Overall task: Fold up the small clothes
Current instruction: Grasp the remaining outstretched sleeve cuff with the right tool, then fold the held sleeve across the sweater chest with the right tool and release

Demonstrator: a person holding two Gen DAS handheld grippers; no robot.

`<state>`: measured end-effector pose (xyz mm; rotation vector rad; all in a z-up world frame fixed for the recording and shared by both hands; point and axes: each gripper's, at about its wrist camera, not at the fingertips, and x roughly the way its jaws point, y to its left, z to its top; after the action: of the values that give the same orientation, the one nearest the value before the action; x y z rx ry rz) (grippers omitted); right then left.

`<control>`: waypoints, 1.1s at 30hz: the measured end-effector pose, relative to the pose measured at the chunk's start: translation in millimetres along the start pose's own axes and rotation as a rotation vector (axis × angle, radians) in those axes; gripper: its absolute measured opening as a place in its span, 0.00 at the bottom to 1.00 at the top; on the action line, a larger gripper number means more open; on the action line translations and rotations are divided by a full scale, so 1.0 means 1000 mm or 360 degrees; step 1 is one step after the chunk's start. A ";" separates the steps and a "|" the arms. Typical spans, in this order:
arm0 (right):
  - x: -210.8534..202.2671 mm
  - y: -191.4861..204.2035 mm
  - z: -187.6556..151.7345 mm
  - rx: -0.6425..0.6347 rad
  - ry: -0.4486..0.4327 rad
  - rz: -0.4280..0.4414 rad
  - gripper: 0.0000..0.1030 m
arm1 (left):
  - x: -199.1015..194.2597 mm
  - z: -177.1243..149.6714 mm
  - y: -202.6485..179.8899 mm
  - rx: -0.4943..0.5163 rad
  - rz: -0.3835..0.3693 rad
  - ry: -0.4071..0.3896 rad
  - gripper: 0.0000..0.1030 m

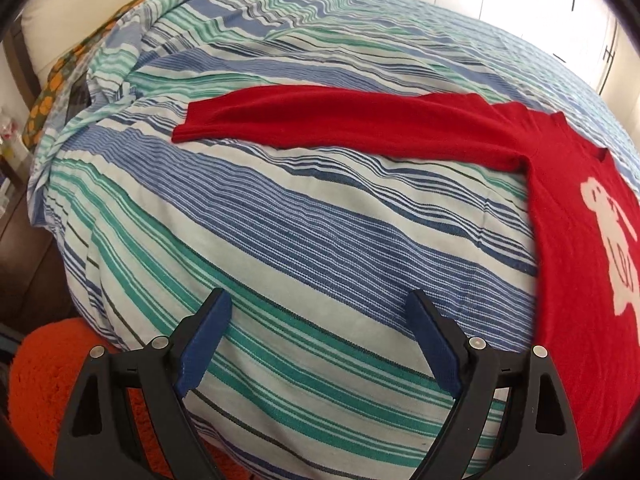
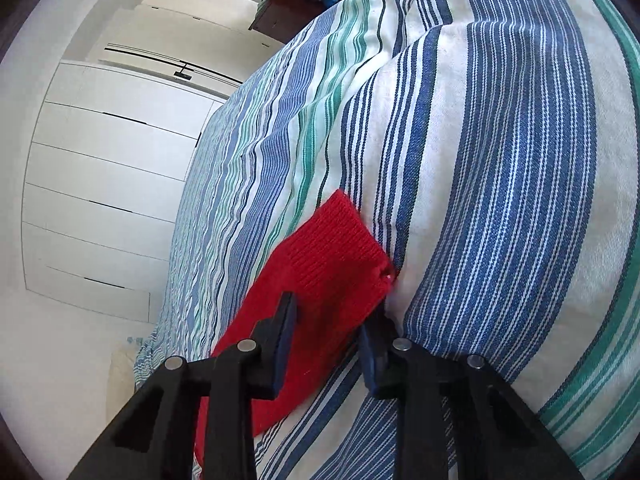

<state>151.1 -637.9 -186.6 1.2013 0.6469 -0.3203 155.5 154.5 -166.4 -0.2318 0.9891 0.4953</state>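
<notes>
The red sweater lies flat on the bed, ahead and to the right of the left gripper, one sleeve stretched straight out across the cover well beyond its fingertips. It is a fine knit with a pale figure on the front; likely light, limp and a little grippy, best pinched at a cuff or hem edge. The other sleeve's ribbed cuff lies between the spread jaws of the right gripper, not yet pinched. The left gripper hangs wide apart over the striped woven bedcover.
</notes>
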 end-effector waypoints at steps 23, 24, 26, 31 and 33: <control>0.088 0.354 -0.278 -0.1397 0.0690 0.0559 0.05 | 0.004 0.001 0.008 0.0004 -0.0120 -0.0002 0.88; 0.100 0.352 -0.290 -0.1419 0.0728 0.0554 0.05 | 0.004 0.002 0.009 0.0007 -0.0121 -0.0004 0.88; 0.113 0.350 -0.320 -0.1460 0.0799 0.0543 0.05 | 0.004 0.001 0.009 0.0006 -0.0120 -0.0002 0.88; 0.141 0.339 -0.380 -0.1620 0.0986 0.0506 0.30 | 0.006 0.001 0.006 0.0003 -0.0107 0.0003 0.89; 0.152 0.328 -0.386 -0.1540 0.1158 0.0567 0.64 | 0.006 0.002 0.005 0.0005 -0.0102 0.0003 0.89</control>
<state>338.9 -148.3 -114.1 0.4311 1.0223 0.7127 156.7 161.6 -170.6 -0.2603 0.9814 0.4351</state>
